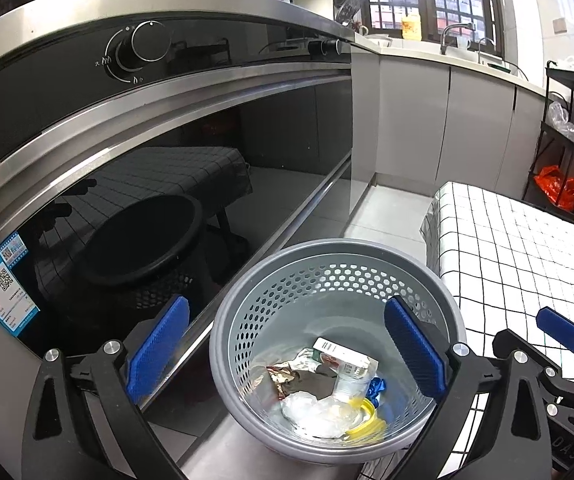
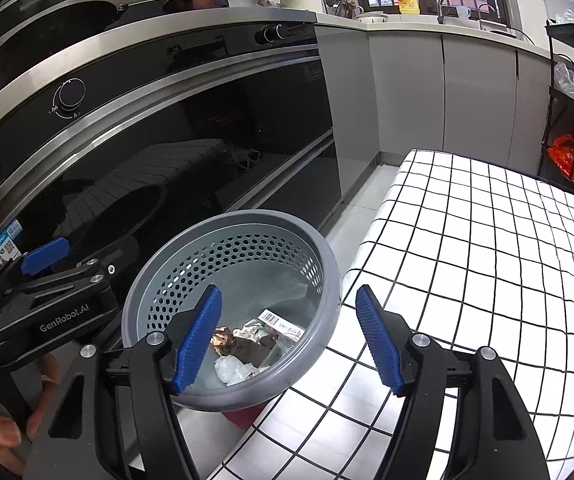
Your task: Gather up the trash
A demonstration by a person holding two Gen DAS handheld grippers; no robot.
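Your left gripper point(image 1: 287, 356) hangs wide open and empty over the grey perforated bin point(image 1: 327, 264), where the trash point(image 1: 323, 392), a small carton, crumpled wrappers, clear plastic and a yellow lid, lies at the bottom. Your right gripper point(image 2: 289, 340), also spread wide and empty, hovers at the bin's rim beside the checked tablecloth point(image 2: 487, 260), opposite the black oven point(image 2: 167, 140).

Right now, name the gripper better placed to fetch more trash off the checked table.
Right. The right gripper hangs open at the edge of the checked table; the left gripper is open over the grey bin, on the oven side.
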